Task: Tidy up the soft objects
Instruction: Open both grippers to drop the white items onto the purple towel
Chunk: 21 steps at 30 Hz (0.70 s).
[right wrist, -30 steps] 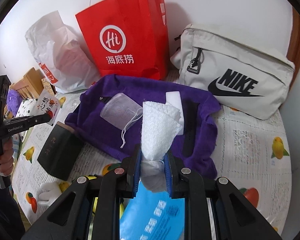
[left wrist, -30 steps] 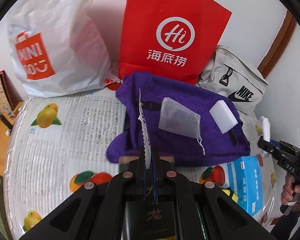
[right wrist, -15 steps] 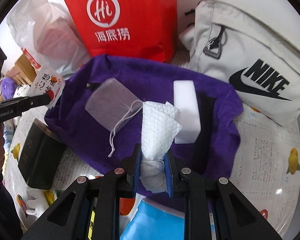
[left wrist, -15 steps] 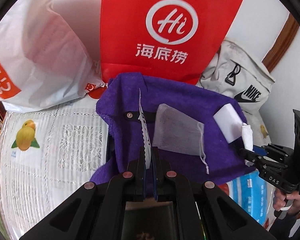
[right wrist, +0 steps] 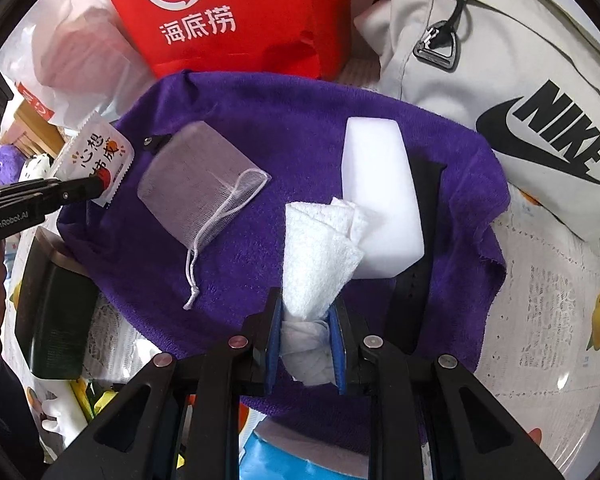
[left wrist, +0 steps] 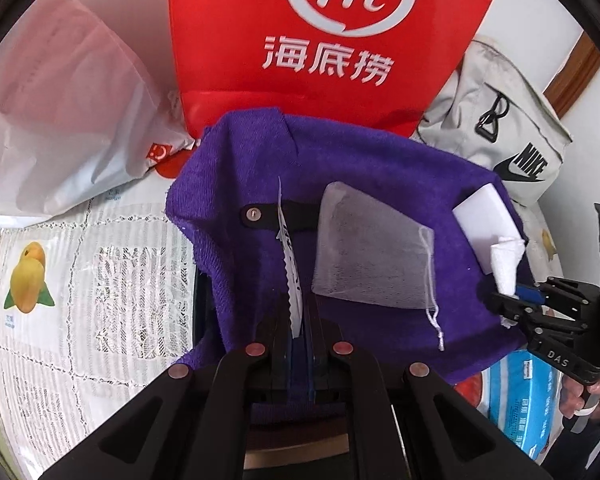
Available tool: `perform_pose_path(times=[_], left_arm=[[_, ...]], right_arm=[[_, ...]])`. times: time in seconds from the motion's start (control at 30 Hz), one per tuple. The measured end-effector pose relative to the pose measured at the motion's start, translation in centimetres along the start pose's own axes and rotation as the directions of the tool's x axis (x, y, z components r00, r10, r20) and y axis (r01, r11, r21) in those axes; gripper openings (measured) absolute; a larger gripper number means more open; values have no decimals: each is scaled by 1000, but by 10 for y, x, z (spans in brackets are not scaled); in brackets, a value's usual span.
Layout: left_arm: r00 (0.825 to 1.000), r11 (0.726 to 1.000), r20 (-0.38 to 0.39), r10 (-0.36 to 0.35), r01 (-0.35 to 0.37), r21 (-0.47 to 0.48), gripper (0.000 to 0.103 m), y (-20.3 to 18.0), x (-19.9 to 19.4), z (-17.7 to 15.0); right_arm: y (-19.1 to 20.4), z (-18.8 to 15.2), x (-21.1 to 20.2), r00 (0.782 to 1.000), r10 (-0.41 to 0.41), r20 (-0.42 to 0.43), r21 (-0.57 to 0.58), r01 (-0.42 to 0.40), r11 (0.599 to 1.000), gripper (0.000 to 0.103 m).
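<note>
A purple towel point(left wrist: 380, 168) point(right wrist: 260, 120) lies spread on the table. On it rest a grey mesh drawstring pouch point(left wrist: 368, 248) point(right wrist: 196, 172), a white sponge block point(left wrist: 484, 216) point(right wrist: 380, 200) and a black strap point(right wrist: 420, 248). My left gripper point(left wrist: 296, 320) point(right wrist: 96, 188) is shut on a thin printed sachet point(left wrist: 290, 276) point(right wrist: 96, 156), held just over the towel's left part. My right gripper point(right wrist: 306, 320) point(left wrist: 512, 300) is shut on a folded white paper towel point(right wrist: 320, 248) point(left wrist: 508, 260), hanging low over the towel beside the sponge block.
A red paper bag point(left wrist: 340, 40), a white plastic bag point(left wrist: 60, 100) and a grey Nike bag point(right wrist: 500, 80) stand behind the towel. A black box point(right wrist: 52, 312) sits at its left edge, a blue tissue pack point(left wrist: 528, 400) at its near edge. A fruit-print tablecloth point(left wrist: 80, 280) covers the table.
Both grippers have moved forward and down toward the purple towel, each keeping its hold. The towel and the things on it now fill more of both views.
</note>
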<state>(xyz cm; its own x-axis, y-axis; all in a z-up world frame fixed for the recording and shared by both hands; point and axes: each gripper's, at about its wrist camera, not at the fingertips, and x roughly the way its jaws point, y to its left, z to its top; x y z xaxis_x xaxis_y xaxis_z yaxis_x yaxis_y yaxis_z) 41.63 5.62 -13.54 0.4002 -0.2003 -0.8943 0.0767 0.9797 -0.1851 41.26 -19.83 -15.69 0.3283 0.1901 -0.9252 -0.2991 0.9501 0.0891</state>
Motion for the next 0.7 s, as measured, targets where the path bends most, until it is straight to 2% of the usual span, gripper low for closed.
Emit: perform_pose_path(times=[0.17,0.23,0.27,0.3,0.37,0.43,0.7], left_arm=[[1000,1000,-12,12,-12,6,6,-2,5,2],[1000,1000,-11,5,-5,14,7,-4,6,3],[1000,1000,-11,2,-2,18,18,-6,7,4],[1000,1000,-8,4,-3,22,35,-8,6,4],[1000,999,20,13,-13,37,55,-14,2,5],[999,998,48,18,-21,52,57,-17,-6,4],[996,996,73,57,-62,62,57,-22,-30,-3]], right_arm=[[-2,-2,-1,1000,1,0,7,-1,1000,24],[-4,-2,-4,1000,9,5,12,-9,1000,29],[-4,-2,-5,1000,10,10,11,-10,1000,37],[-4,-3,-8,1000,6,18,8,-6,1000,47],[-4,-4,-12,1000,-4,30,1,4,1000,56],[-5,-5,-16,999,-11,43,0,11,1000,56],[-2,-9,-34,997,-6,78,7,5,1000,56]])
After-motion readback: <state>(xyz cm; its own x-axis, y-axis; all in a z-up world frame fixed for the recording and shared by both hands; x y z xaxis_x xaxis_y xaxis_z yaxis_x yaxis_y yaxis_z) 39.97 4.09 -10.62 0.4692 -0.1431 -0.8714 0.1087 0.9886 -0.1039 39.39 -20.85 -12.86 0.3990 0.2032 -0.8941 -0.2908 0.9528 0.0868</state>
